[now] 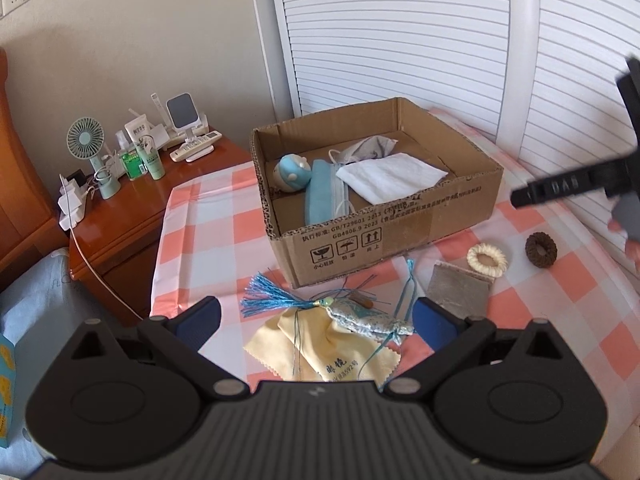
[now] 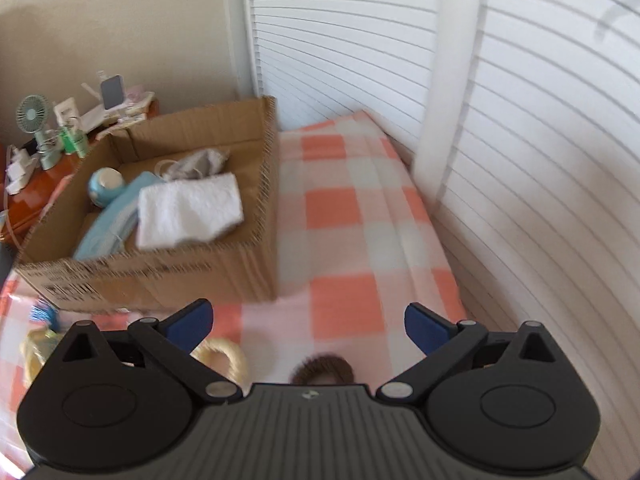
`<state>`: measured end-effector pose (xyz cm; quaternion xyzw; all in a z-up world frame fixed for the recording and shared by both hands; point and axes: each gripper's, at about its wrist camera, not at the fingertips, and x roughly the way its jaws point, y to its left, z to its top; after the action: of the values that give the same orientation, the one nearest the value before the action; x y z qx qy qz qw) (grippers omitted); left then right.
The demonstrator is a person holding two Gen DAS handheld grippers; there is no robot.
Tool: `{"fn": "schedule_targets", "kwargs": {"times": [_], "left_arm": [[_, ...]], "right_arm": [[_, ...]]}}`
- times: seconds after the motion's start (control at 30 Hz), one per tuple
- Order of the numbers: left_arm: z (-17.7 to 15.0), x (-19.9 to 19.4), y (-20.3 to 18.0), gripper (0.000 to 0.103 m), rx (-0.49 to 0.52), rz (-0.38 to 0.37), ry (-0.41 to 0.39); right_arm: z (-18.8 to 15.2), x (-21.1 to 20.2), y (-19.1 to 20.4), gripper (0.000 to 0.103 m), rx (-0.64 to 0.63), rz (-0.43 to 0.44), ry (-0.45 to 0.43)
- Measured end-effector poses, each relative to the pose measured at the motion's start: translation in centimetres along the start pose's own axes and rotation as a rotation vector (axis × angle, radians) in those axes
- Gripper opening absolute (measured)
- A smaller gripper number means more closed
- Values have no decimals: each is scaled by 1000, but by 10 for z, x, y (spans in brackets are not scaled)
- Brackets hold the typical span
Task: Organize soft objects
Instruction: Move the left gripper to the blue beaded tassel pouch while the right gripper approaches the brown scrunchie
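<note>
The box (image 1: 372, 216) sits at the centre of the left wrist view on the checked cloth (image 1: 208, 220), and it is already partly filled: a white towel (image 1: 392, 176), a blue mask (image 1: 326, 192), a grey cloth (image 1: 370, 146) and a small blue round toy (image 1: 294, 172) lie inside.

Outside it, below and right of the box in that view, several soft things are left: a tasselled fish sachet (image 1: 360, 316) lying on a yellow cloth (image 1: 320, 352), a grey square pad (image 1: 460, 290), a cream ring (image 1: 486, 259) and a brown ring (image 1: 541, 250) further right. So the task looks roughly half done.

The left gripper (image 1: 316, 320) hangs over the sachet with jaws wide and nothing between them. The right gripper (image 2: 308, 320) is also spread wide and empty; in its own view the picture is blurred, the brown ring (image 2: 322, 368) shows at the bottom centre just under it and the cream ring (image 2: 224, 354) to the left. That ring seems the likely next pick for the right side, the sachet for the left.
</note>
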<state>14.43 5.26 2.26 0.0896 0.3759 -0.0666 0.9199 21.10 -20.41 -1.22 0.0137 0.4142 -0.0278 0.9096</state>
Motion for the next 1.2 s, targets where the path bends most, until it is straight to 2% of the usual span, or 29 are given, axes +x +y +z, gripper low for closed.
{"fn": "schedule_targets", "kwargs": {"times": [0.2, 0.4, 0.53, 0.8, 1.07, 1.2], "left_arm": [[-7, -7, 1, 102, 5, 2, 1], [-16, -6, 2, 102, -10, -40, 15], [-23, 2, 1, 102, -1, -66, 33], [-26, 31, 3, 102, -23, -67, 82], [-12, 62, -7, 101, 9, -80, 68], [-2, 81, -15, 101, 47, -44, 42]], "right_arm": [[-50, 6, -5, 103, -6, -53, 66], [-74, 7, 1, 103, -36, -62, 82], [-80, 10, 9, 103, -72, -71, 73], [-74, 18, 9, 103, -82, -53, 47], [-70, 25, 4, 103, -84, -36, 30], [-72, 26, 4, 103, -90, -30, 14]]}}
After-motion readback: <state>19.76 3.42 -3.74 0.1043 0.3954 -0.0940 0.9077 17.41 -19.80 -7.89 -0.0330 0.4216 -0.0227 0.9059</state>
